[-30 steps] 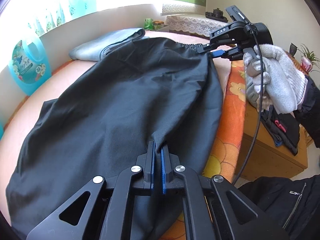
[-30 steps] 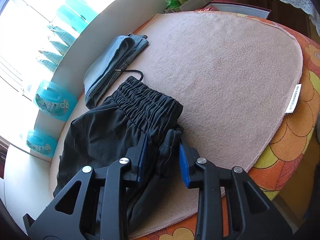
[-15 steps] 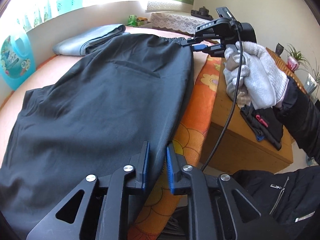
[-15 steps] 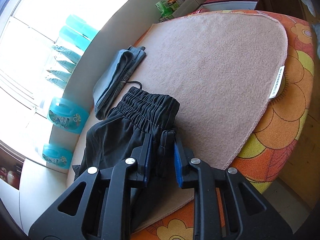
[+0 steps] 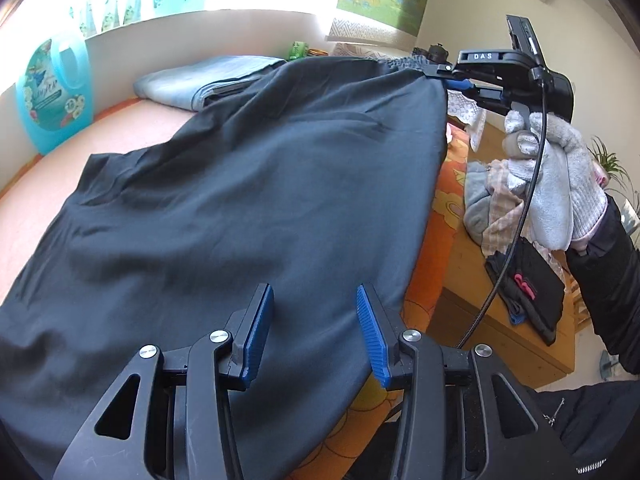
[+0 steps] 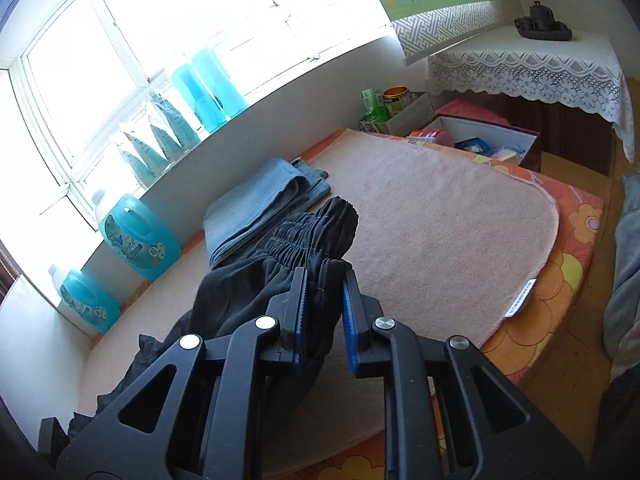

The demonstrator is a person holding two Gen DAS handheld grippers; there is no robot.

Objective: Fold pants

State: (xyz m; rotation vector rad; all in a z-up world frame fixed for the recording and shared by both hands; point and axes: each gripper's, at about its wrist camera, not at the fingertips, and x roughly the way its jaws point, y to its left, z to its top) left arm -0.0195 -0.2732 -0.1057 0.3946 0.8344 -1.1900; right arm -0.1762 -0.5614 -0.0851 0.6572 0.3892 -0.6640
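Our left gripper [image 5: 316, 332] has its jaws opening: the blue pads [image 5: 256, 330] stand apart and grip nothing, though the dark fabric of the pants [image 5: 240, 184] lies just under and between them. From there the pants spread away from us as one broad dark sheet over the pink blanket [image 5: 48, 184], rising toward the far right corner.

At that corner our right gripper [image 5: 450, 80] has the elastic waistband pinched. In its own view the right gripper [image 6: 322, 304] shows the gathered waistband [image 6: 316, 232] caught between its blue pads, the jaws closing in on the cloth, with the bunched elastic sticking out past the fingertips and lifted clear of the blanket [image 6: 440, 220]. The rest of the pants hangs down and back to the left of that gripper toward the bed.

The gloved right hand [image 5: 556, 184] holds the gripper's handle out over the bed's edge, a black cable running down from it.

Beyond the pants, folded blue jeans [image 6: 260, 204] lie on the blanket near the wall. Blue detergent bottles [image 6: 138, 236] stand along the windowsill side. The flowered orange mattress cover [image 6: 568, 248] shows around the blanket's rim.
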